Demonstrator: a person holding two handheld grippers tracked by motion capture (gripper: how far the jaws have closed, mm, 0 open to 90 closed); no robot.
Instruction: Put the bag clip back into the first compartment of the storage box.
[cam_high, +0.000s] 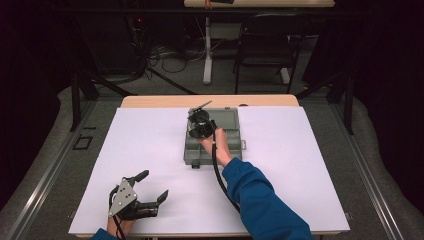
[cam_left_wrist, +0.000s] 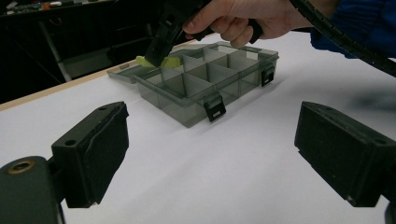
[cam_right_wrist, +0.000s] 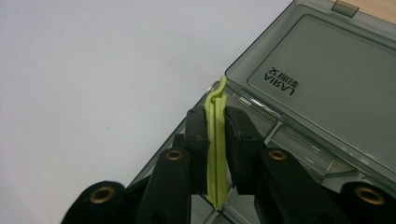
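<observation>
A person in a blue sleeve (cam_high: 260, 200) is reaching the right hand (cam_high: 218, 145) forward over one grey compartment box (cam_high: 212, 137) lying open on the white table (cam_high: 150, 150). The right gripper (cam_right_wrist: 215, 140) is clenching one thin yellow-green strip (cam_right_wrist: 216, 149) between its jaws, above the box's far corner beside the lid (cam_right_wrist: 322, 84). The left gripper (cam_high: 142, 192) is resting near the table's front edge, jaws spread wide, gripping nothing.

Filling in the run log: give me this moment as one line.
right gripper: shut on yellow-green band, over open organizer box | left gripper: open, idle near table edge
</observation>
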